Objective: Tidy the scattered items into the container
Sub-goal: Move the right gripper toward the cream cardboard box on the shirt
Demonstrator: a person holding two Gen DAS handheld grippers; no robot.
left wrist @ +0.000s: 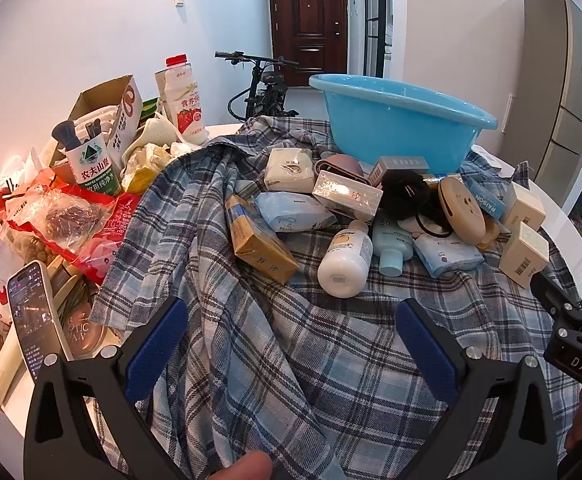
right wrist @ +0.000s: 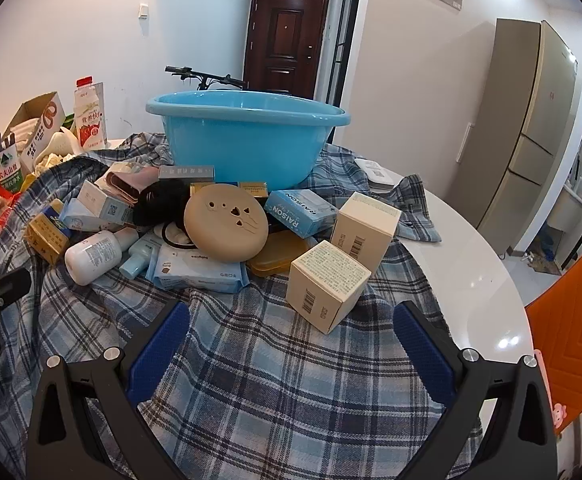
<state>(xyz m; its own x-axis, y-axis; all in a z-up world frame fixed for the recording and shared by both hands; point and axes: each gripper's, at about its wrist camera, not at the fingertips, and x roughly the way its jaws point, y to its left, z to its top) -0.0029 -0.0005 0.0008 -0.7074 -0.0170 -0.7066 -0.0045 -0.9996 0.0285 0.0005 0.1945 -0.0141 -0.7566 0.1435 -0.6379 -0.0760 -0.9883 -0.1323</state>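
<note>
Scattered toiletries, plaid cloth (right wrist: 275, 360), blue basin (right wrist: 247, 136).
Left gripper (left wrist: 291, 344) and right gripper (right wrist: 291, 344): fingers spread wide, holding nothing. Boxes, bottles heaped mid-cloth before the basin at the far edge.

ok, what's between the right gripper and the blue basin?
Right wrist view: bare plaid cloth just ahead of the open right gripper, then the pile: cream boxes, round tan case, wipes pack. The basin stands behind.

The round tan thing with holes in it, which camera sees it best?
The right wrist view: the round tan case faces the camera, showing its holes. In the left wrist view it is turned sideways and looks narrower.
</note>
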